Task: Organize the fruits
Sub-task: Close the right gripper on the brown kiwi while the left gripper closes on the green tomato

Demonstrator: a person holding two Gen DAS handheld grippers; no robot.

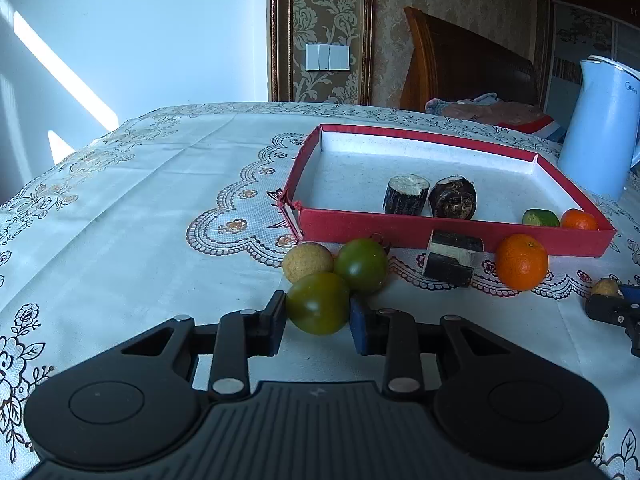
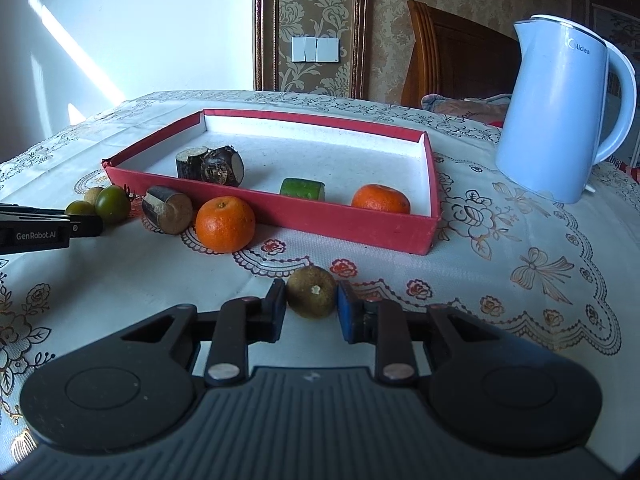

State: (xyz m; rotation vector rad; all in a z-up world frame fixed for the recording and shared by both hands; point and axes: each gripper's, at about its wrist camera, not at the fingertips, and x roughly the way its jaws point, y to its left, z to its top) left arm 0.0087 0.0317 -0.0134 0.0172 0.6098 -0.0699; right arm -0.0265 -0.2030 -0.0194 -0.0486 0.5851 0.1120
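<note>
The fruits lie partly in the red tray [image 2: 348, 227], partly on the table [image 1: 160, 208]. Left tool [image 1: 318, 316] clamps a green tomato [image 1: 318, 303] (its neighbour [image 1: 361, 265] touching, likely to roll); right tool [image 2: 311, 307] clamps a brownish fruit [image 2: 311, 291], which could slip when lifted.

Two oranges [image 2: 225, 224] — two green tomatoes [image 1: 362, 265], three dark cane pieces [image 1: 406, 194], two brown longans [image 1: 307, 261], one green chunk [image 2: 302, 189]
</note>
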